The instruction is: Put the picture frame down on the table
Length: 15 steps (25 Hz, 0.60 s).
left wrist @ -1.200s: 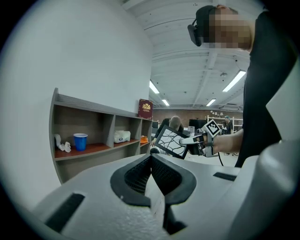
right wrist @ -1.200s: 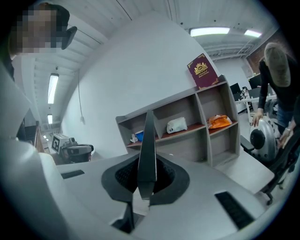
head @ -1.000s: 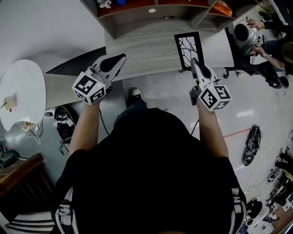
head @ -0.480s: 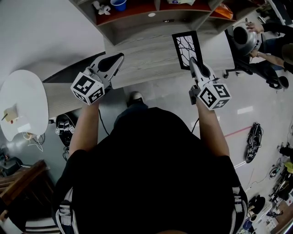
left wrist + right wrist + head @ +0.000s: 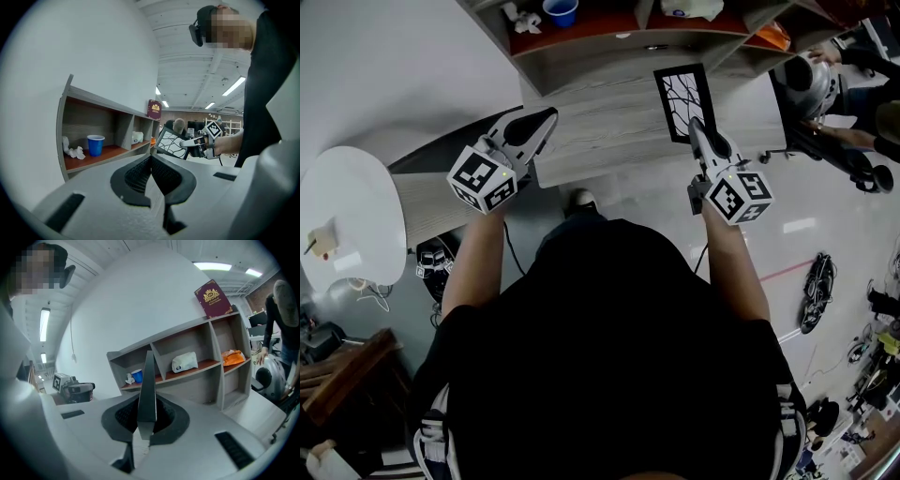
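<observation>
The picture frame (image 5: 684, 101) is black with a white branch pattern. It hangs over the grey wooden table (image 5: 609, 127) and my right gripper (image 5: 697, 127) is shut on its near edge. In the right gripper view the frame (image 5: 149, 380) stands edge-on between the jaws of my right gripper (image 5: 144, 423). My left gripper (image 5: 546, 120) hovers over the table's left part, shut and holding nothing. The left gripper view shows my left gripper (image 5: 151, 158) with its jaws meeting, and beyond it the frame (image 5: 169, 144) in the right gripper (image 5: 197, 142).
A grey shelf unit (image 5: 609, 42) stands at the table's back with a blue cup (image 5: 561, 11), crumpled tissue (image 5: 520, 17), a white packet (image 5: 184, 362) and an orange packet (image 5: 233, 356); a maroon book (image 5: 213, 298) rests on top. A white round table (image 5: 352, 202) is at the left. People are at the right (image 5: 862, 122).
Both grippers and the person have moved forward toward the shelf; more of the shelf shows at the top of the head view. The frame stays in the right gripper.
</observation>
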Each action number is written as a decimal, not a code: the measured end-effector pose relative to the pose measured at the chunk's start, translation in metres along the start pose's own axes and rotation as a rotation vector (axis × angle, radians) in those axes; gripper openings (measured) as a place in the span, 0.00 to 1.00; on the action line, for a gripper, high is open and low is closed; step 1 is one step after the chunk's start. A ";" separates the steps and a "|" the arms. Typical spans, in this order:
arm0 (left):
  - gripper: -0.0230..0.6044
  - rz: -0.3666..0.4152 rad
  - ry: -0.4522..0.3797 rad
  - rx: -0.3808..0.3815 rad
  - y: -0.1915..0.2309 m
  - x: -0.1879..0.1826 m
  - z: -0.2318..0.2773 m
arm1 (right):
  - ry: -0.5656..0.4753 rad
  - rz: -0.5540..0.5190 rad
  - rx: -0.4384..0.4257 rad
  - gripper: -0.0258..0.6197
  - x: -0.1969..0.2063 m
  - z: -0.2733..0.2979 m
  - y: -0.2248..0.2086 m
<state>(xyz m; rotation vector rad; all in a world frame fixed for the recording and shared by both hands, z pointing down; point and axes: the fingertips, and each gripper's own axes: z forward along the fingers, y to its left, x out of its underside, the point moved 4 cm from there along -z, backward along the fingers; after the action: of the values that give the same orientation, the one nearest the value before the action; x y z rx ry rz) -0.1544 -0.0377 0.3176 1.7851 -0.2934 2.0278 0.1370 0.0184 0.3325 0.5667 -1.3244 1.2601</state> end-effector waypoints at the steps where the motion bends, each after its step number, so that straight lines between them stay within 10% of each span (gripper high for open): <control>1: 0.07 0.000 0.000 0.002 0.004 0.000 -0.001 | 0.004 0.004 0.002 0.07 0.001 0.004 0.002; 15: 0.07 0.006 -0.016 0.027 0.056 -0.011 -0.024 | -0.002 0.024 0.025 0.07 -0.006 0.047 0.034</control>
<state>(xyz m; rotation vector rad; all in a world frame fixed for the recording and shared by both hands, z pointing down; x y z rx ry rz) -0.1994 -0.0787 0.3098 1.8196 -0.2785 2.0314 0.0894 -0.0156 0.3270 0.5709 -1.3219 1.2973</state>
